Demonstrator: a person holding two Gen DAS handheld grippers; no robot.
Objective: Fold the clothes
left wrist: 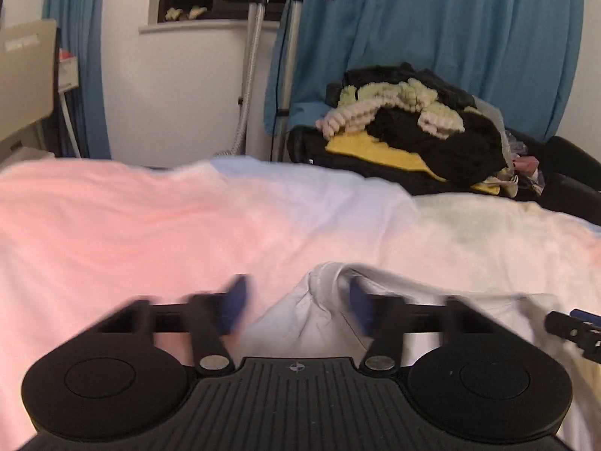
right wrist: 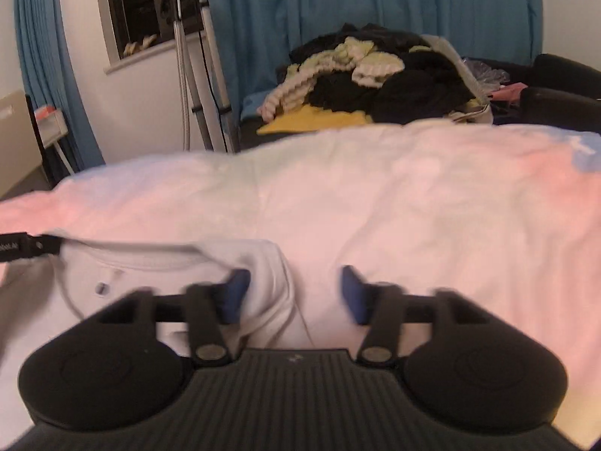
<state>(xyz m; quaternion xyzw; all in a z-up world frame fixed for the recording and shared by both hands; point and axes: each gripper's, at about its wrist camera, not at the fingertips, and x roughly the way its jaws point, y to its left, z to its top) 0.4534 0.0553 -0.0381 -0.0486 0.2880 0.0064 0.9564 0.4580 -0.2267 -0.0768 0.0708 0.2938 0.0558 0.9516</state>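
Blue curtains (left wrist: 450, 37) and a dark heap of unfolded clothes (left wrist: 413, 127) stand behind a bed (left wrist: 150, 225) spread with a pastel pink, blue and cream cover. One white garment (right wrist: 124, 274) lies flat along the bed's near edge, collar toward the far side, its long axis running across between the two grippers. The left gripper (left wrist: 296, 306) stands over its left end with jaws wide, a fold between them but unpinched. The right gripper (right wrist: 295, 295) stands over its right end, likewise wide, cloth beside one pad. Each hand is nearest its own end.
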